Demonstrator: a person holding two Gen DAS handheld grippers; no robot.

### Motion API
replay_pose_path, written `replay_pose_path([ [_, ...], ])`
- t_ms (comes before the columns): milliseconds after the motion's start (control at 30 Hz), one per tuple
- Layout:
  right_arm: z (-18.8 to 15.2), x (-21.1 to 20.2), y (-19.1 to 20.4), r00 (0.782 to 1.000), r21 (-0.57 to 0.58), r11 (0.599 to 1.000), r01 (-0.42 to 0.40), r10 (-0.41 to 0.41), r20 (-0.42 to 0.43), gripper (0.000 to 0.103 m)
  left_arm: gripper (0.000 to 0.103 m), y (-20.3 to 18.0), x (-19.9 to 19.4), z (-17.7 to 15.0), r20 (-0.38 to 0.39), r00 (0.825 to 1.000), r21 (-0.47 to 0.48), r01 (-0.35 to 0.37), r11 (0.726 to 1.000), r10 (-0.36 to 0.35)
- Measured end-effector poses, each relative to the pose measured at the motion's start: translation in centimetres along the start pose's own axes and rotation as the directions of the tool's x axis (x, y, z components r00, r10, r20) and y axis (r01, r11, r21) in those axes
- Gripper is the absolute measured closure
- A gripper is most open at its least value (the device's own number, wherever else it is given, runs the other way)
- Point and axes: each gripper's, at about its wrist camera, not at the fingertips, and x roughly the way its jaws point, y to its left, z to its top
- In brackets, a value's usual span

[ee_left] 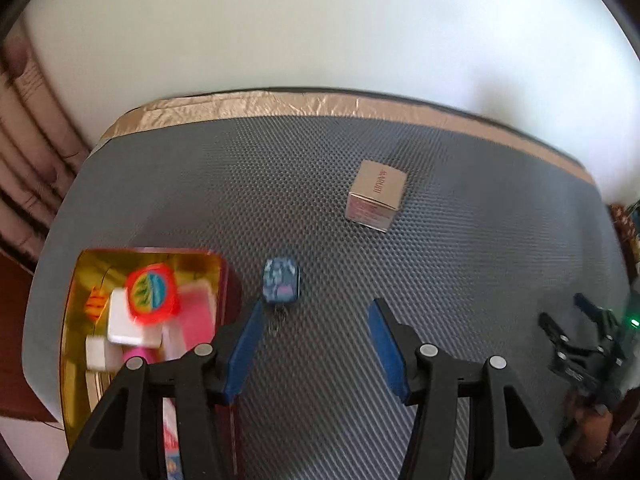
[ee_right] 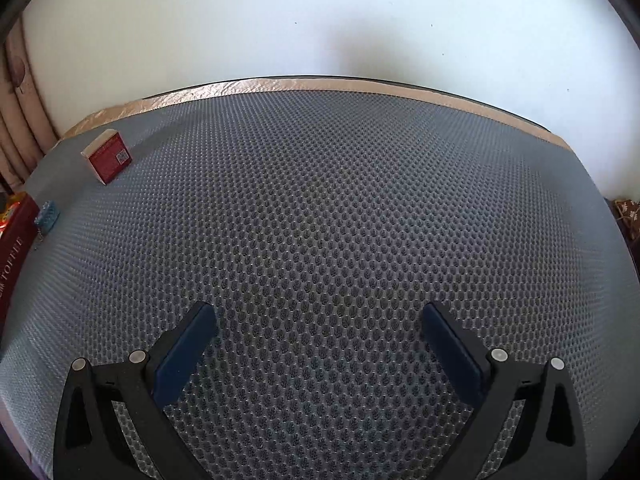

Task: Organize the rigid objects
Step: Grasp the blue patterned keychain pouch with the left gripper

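— Grey dimpled surface [ee_right: 328, 208] stretching under both tools, tan tape [ee_left: 280, 102] edging the far side, white wall [ee_left: 320, 24] rising behind.

— Starting at the left tool [ee_left: 316, 344]: hanging half spread, gripping nothing, bare mat showing between the blue pads [ee_left: 244, 344].

— And just past its left pad?

— Sitting there, a small blue patterned box [ee_left: 280, 285], loose on the mat, close beside the red tin [ee_left: 146, 254]. Tin already holding several items: a red-rimmed round lid, white and pink blocks, blurred beyond that.

— Farther out?

— Lying well apart, a tan carton [ee_left: 376, 195], showing its red face [ee_right: 109, 157] in the right wrist view.

— Right tool [ee_right: 320, 348]?

— Standing spread wide, released, hovering over bare mat, nothing near it.

— Step in hand, judging by this?

— Probably lining up on the blue box, with two pieces remaining outside the tin.

— Next move calling for what?

— Shifting the left tool slightly left and forward, straddling the box, clenching, then lifting over the tin's wall. Watching for clipping that wall.

— Room otherwise?

— Curtain folds [ee_left: 28, 152] hanging at the left; little else showing.
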Motion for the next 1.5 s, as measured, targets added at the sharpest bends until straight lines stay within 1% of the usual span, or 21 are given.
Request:
replay_pose_path([
  [67,-0.1,0.0,-0.1,1.0,0.001,1.0,-0.01,0.01,0.001,0.001,0.047,0.3,1.1,0.6,-0.021,1.0,-0.005,0.01,1.0,-0.01],
  [200,0.0,0.1,-0.4,1.0,0.006,1.0,-0.027,0.027,0.002,0.0,0.047,1.7,3.4,1.7,-0.085,0.995,-0.054,0.045,0.998,-0.049],
  [300,0.0,0.1,-0.5,1.0,0.006,1.0,-0.03,0.03,0.001,0.0,0.047,2.5,4.9,2.0,-0.122,0.991,-0.077,0.044,0.996,-0.053],
  [400,0.0,0.1,-0.5,1.0,0.006,1.0,-0.03,0.03,0.001,0.0,0.047,3.0,5.9,2.2,-0.136,0.99,-0.088,0.03,0.996,-0.042],
  [567,-0.1,0.1,-0.6,1.0,0.006,1.0,-0.031,0.031,0.001,0.0,0.047,3.5,7.5,2.8,-0.167,0.985,-0.099,0.029,0.995,-0.045],
  [600,0.0,0.1,-0.6,1.0,0.006,1.0,-0.03,0.03,0.001,0.0,0.047,3.5,7.7,2.8,-0.163,0.985,-0.097,0.037,0.995,-0.053],
  [733,-0.3,0.1,-0.6,1.0,0.005,1.0,-0.028,0.028,0.0,0.0,0.047,3.1,8.1,3.1,-0.156,0.988,-0.069,0.01,0.998,-0.021],
  [767,-0.3,0.1,-0.6,1.0,0.004,1.0,-0.026,0.026,0.0,0.0,0.047,3.1,8.2,3.2,-0.148,0.989,-0.068,0.014,0.998,-0.024],
  [867,-0.2,0.4,-0.6,1.0,0.003,1.0,-0.029,0.029,0.001,0.0,0.047,2.6,8.3,3.0,-0.136,0.988,-0.07,0.061,0.996,-0.07],
  [900,-0.2,0.4,-0.6,1.0,0.003,1.0,-0.029,0.029,0.001,0.0,0.047,2.3,8.5,3.0,-0.145,0.988,-0.055,0.054,0.997,-0.061],
  [1000,-0.2,0.4,-0.7,1.0,0.003,1.0,-0.03,0.03,0.001,0.0,0.047,1.4,8.7,2.9,-0.159,0.987,-0.027,-0.009,1.0,0.004],
  [1100,-0.2,0.4,-0.8,1.0,0.003,1.0,-0.03,0.03,0.001,0.0,0.047,1.0,8.9,2.9,-0.161,0.987,-0.005,-0.024,1.0,0.023],
  [1200,-0.2,0.4,-0.8,1.0,0.003,1.0,-0.03,0.03,0.001,0.0,0.047,0.7,9.3,3.0,-0.181,0.982,0.019,-0.047,0.999,0.05],
  [1233,-0.2,0.4,-0.7,1.0,0.003,1.0,-0.03,0.03,0.001,0.0,0.047,0.8,8.9,2.7,-0.192,0.981,0.007,-0.039,0.999,0.04],
  [1333,-0.3,0.3,-0.9,0.999,0.004,0.999,-0.032,0.032,0.001,0.0,0.047,1.7,8.3,2.9,-0.183,0.983,-0.04,0.012,0.999,-0.019],
  [1367,-0.3,0.3,-0.9,1.0,0.003,1.0,-0.031,0.031,0.001,0.0,0.047,2.0,8.5,3.0,-0.192,0.981,-0.051,0.018,0.999,-0.028],
  [1433,-0.2,0.2,-1.1,1.0,0.002,1.0,-0.03,0.03,0.0,0.0,0.047,2.3,8.3,3.3,-0.192,0.981,-0.038,0.008,0.999,-0.015],
  [1500,-0.4,-0.1,-0.5,1.0,0.003,1.0,-0.03,0.03,0.001,0.0,0.047,2.2,8.6,3.6,-0.204,0.979,-0.024,0.019,1.0,-0.023],
])
